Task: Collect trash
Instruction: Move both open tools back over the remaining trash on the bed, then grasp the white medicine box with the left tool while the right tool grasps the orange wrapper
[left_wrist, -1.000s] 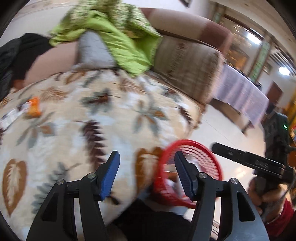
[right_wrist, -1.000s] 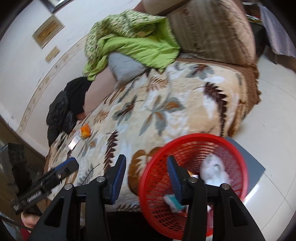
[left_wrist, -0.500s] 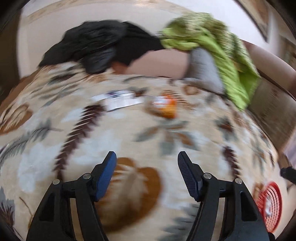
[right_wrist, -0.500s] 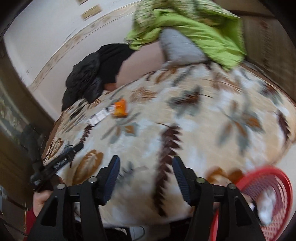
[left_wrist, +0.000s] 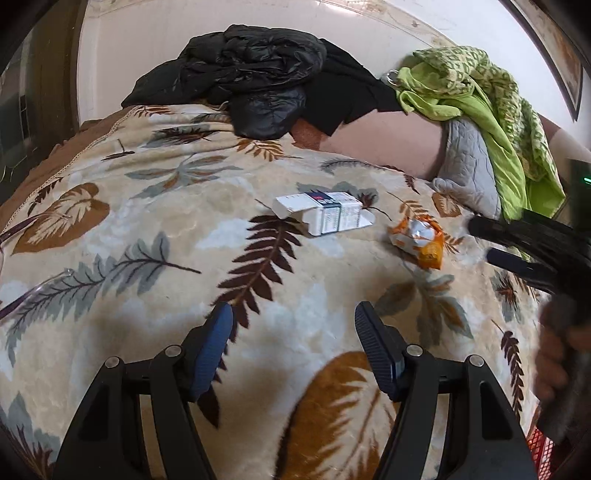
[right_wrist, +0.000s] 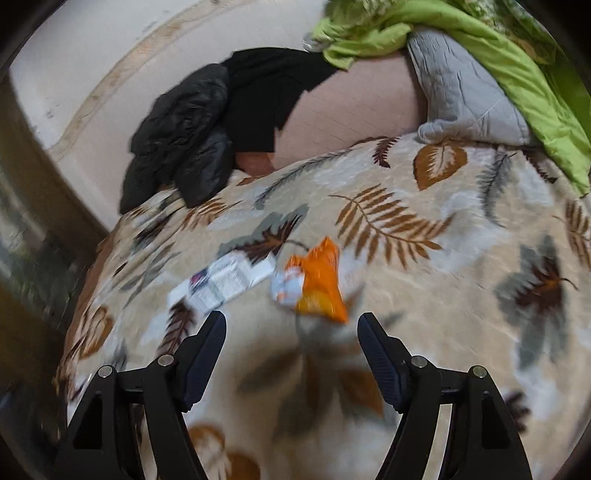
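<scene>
A white carton box (left_wrist: 323, 214) with open flaps and a crumpled orange wrapper (left_wrist: 419, 238) lie on the leaf-patterned blanket (left_wrist: 147, 229). My left gripper (left_wrist: 293, 338) is open and empty, short of the box. My right gripper (right_wrist: 291, 343) is open and empty, just short of the orange wrapper (right_wrist: 316, 282), with the box (right_wrist: 225, 278) to its left. The right gripper also shows at the right edge of the left wrist view (left_wrist: 517, 243).
A black jacket (left_wrist: 251, 77) lies at the back of the sofa. A green cloth (left_wrist: 491, 103) drapes over a grey cushion (left_wrist: 467, 162). A sliver of the red basket (left_wrist: 543, 452) shows at the lower right.
Both grippers have swung away from the red basket to the left part of the blanket. The box and orange wrapper are now close in front of them. Both grippers stay open.
</scene>
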